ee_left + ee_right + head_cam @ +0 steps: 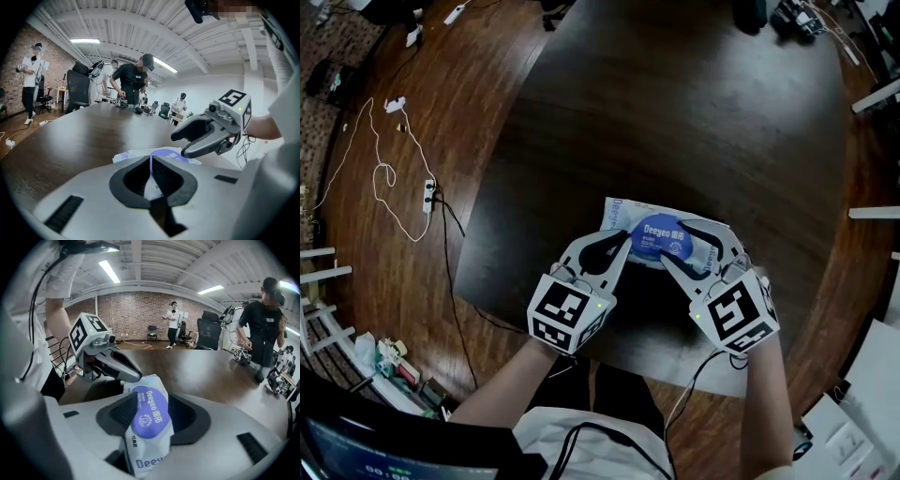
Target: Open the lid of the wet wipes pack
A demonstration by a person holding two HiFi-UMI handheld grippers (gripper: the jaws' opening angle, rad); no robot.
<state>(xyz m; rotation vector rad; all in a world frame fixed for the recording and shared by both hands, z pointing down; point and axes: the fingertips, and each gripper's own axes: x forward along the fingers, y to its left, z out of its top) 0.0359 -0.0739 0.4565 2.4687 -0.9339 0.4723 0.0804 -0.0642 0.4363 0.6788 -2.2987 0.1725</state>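
Wet wipes pack nipped by left claw, loose inside spread right claw, both tilted downward.

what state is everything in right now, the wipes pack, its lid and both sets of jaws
wet wipes pack, lying wrinkled on the table, one end between the right gripper's jaws
lid, down flat on the pack, not opened, except a thin purple edge that seems pinched
left gripper, jaws shut on that edge of the lid
right gripper, jaws open, pack between them, pads not pressing on it
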